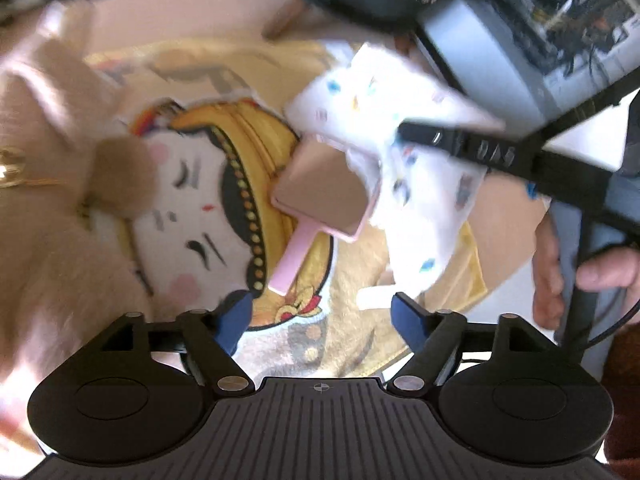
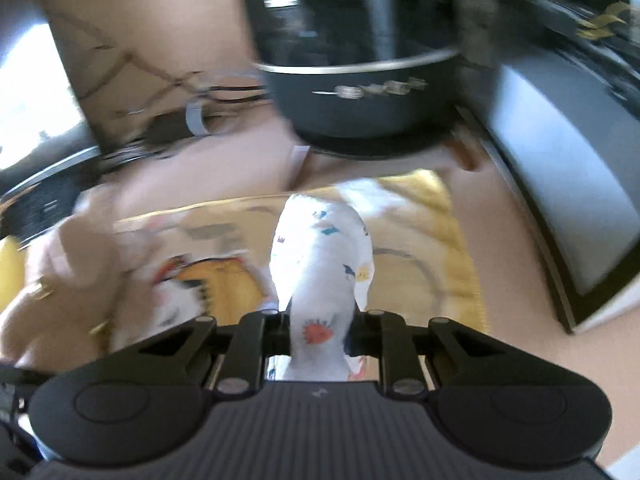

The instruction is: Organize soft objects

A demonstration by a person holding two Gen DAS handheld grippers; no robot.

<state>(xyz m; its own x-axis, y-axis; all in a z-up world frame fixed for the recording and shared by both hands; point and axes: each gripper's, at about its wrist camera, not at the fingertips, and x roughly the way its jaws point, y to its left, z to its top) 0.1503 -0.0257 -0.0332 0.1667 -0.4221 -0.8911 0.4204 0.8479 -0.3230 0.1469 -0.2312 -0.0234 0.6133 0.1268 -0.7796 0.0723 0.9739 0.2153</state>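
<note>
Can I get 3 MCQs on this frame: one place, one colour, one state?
1. Where does the pink hand mirror lie?
A. on the yellow cartoon-print cloth
B. inside the dark pot
C. between the left fingers

2. What colour are the pads on the left gripper fingers?
A. red
B. blue
C. green

3. What is the right gripper doing?
A. open, holding nothing
B. shut on the mirror handle
C. shut on the white patterned cloth

Key: 1 A, the mirror rests on the cloth's printed face; 2 B, both pads show blue in the left wrist view; 3 C, the white fabric is pinched between the fingers in the right wrist view.
</note>
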